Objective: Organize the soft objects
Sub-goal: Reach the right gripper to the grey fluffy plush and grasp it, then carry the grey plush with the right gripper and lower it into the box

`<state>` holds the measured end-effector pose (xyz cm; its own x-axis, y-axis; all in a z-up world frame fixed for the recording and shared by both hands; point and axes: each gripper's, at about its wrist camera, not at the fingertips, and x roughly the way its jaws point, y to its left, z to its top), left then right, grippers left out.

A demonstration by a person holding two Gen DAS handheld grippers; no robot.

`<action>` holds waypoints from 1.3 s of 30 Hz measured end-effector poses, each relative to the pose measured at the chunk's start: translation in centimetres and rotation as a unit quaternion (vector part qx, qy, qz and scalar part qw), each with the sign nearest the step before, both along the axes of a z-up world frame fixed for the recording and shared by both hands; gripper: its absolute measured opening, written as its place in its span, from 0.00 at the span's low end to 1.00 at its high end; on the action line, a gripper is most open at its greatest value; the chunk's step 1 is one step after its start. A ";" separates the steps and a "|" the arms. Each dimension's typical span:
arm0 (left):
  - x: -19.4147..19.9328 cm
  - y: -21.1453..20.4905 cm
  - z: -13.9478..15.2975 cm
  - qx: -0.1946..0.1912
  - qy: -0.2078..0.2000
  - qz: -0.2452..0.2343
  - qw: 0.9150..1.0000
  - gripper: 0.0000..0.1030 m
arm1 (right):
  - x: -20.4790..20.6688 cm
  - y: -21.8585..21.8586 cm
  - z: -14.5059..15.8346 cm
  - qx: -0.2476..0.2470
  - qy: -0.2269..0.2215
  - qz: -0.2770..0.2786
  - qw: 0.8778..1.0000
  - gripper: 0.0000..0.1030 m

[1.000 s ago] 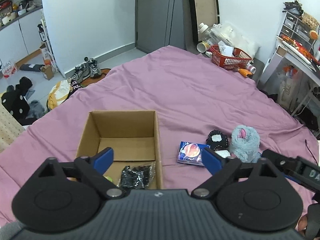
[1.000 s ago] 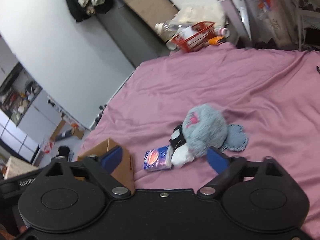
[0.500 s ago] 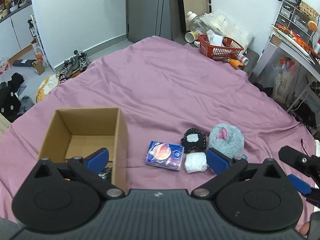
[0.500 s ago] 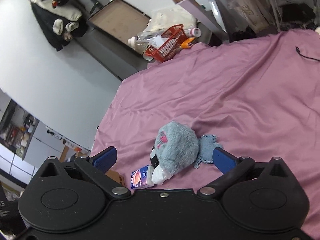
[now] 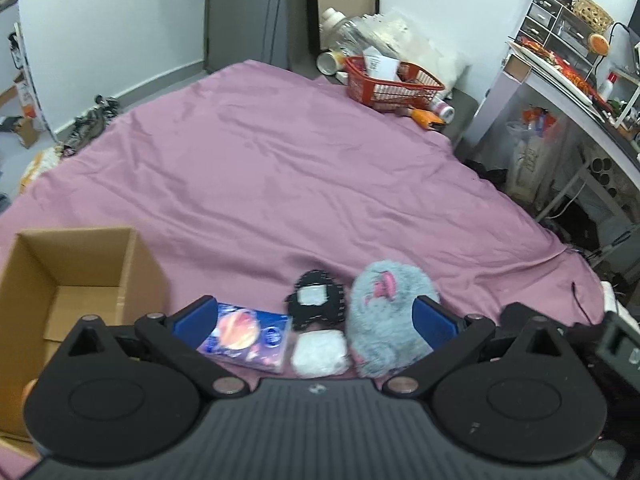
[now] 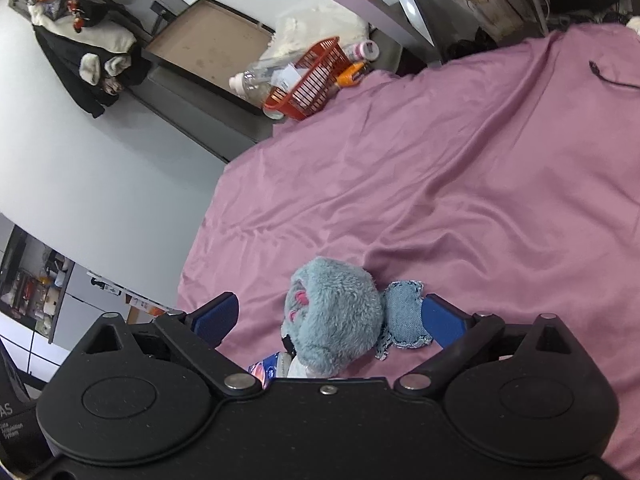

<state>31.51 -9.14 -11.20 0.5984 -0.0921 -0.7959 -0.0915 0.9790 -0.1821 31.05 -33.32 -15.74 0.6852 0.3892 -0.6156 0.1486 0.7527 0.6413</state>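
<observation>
Tissue pack (image 5: 248, 336), print unreadable, cardboard box (image 5: 80, 276)

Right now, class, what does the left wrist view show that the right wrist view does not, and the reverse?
Only the left wrist view shows the open brown cardboard box and the black knitted pouch with a white patch. Only the right shows the frayed blue denim patch and dark hanging clothes. Both share the fluffy grey-blue plush toy, pink bedsheet and red plastic basket.

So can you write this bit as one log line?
left hand-held gripper: open, nothing held | right hand-held gripper: closing, fluffy blue toy between, untouched | box: open
</observation>
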 end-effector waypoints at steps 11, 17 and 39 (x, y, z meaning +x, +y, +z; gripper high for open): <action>3.2 0.3 -4.5 -0.069 0.026 0.025 0.997 0.75 | 2.4 -0.3 -4.3 0.077 0.059 -0.013 0.995 0.64; 4.2 0.8 -6.0 -0.119 0.035 0.024 0.992 0.58 | 3.4 0.7 -5.0 0.084 0.060 0.001 0.995 0.58; 4.6 0.0 -6.4 -0.149 0.060 0.019 0.987 0.19 | 3.6 1.9 -4.4 0.043 0.031 0.026 0.998 0.27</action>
